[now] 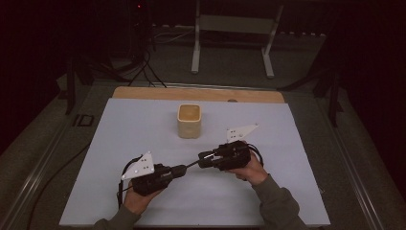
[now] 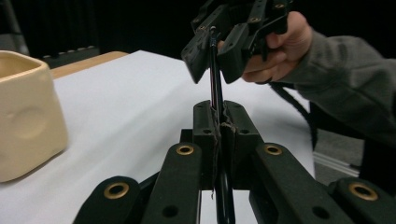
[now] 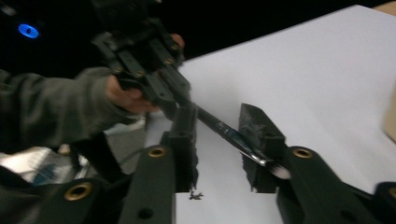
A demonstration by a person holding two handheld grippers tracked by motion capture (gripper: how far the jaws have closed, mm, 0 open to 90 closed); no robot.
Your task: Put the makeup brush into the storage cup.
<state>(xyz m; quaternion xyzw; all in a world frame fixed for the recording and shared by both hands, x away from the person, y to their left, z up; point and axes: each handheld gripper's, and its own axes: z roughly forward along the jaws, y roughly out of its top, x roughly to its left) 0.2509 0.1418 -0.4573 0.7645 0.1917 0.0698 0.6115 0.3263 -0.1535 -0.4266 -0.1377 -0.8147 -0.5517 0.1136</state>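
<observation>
A thin dark brush [image 1: 192,164] with a silver ferrule and pale tip spans the gap between my two grippers, low over the white mat [image 1: 139,129]. My left gripper [image 1: 181,168] is shut on one end of it; in the left gripper view the shaft [image 2: 215,79] rises straight out of the closed jaws [image 2: 218,109]. My right gripper [image 1: 203,159] faces it from the right. In the right gripper view its jaws [image 3: 219,122] stand apart, with the brush [image 3: 224,131] slanting through the gap and its tip near the right-hand pad [image 3: 254,126]. A cream cup [image 1: 189,120] stands upright behind both.
The cup [image 2: 23,116] is close on the left in the left gripper view. A wooden edge [image 1: 191,93] borders the mat at the back. Beyond the table stand a white frame [image 1: 230,24] and dark cables [image 1: 139,67]. Bare mat stretches left and right of the hands.
</observation>
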